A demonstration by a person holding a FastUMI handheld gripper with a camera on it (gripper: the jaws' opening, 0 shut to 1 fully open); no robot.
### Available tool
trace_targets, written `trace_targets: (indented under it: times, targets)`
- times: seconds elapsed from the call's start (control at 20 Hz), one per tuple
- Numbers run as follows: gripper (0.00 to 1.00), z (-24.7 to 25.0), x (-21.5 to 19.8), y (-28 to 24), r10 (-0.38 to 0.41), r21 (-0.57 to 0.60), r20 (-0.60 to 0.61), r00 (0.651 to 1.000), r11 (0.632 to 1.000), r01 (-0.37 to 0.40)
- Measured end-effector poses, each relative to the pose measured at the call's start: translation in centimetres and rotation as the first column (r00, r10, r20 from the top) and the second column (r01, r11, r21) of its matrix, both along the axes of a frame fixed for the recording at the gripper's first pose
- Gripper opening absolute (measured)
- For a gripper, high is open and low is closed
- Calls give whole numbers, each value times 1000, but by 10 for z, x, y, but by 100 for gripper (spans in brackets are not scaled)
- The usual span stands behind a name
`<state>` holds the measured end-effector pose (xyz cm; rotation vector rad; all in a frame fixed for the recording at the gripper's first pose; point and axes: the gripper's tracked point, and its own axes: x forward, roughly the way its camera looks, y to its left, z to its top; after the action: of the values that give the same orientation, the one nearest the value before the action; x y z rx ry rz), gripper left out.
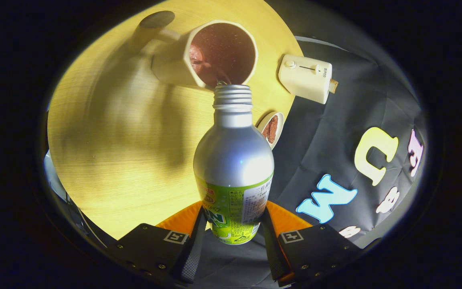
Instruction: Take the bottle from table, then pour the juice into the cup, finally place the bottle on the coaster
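Both black fingers (194, 241) sit closest to my camera, closed partway and pressing on the two sides of the bottle (234, 168) at its green-labelled lower body, so the gripper (233, 237) has it firmly. I hold it low on the body, I'd say, so that the neck stays free to reach ahead.

That bottle is tipped forward along the fingers, cap off, with its threaded mouth (233, 94) at the near rim of the cup (205, 54). A thin dark thread of juice seems to run from mouth to cup, though it is too fine for me to be sure. Inside the cup I see dark reddish liquid, already well up the wall, so I judge the pour is under way or close to done.

Further out, the cup stands on the round wooden table (114, 140), its handle pointing far left. Right of the bottle's neck, near the table edge, lies a small round disc with a brown centre (272, 128), probably the coaster. Beyond that, far right, stands a cream toaster (305, 78) with a slice poking out.
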<state>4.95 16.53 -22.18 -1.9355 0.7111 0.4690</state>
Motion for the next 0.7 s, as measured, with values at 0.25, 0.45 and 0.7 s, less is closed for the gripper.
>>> trace_targets:
  times: [0.25,0.45,0.7]
  targets:
    - [68,4,6,-1,2,-25,-10,1000,1000,-2]
    - [69,6,6,4,18,-57,-24,1000,998,-19]
    - [69,11,7,5,17,-93,-42,999,995,-21]
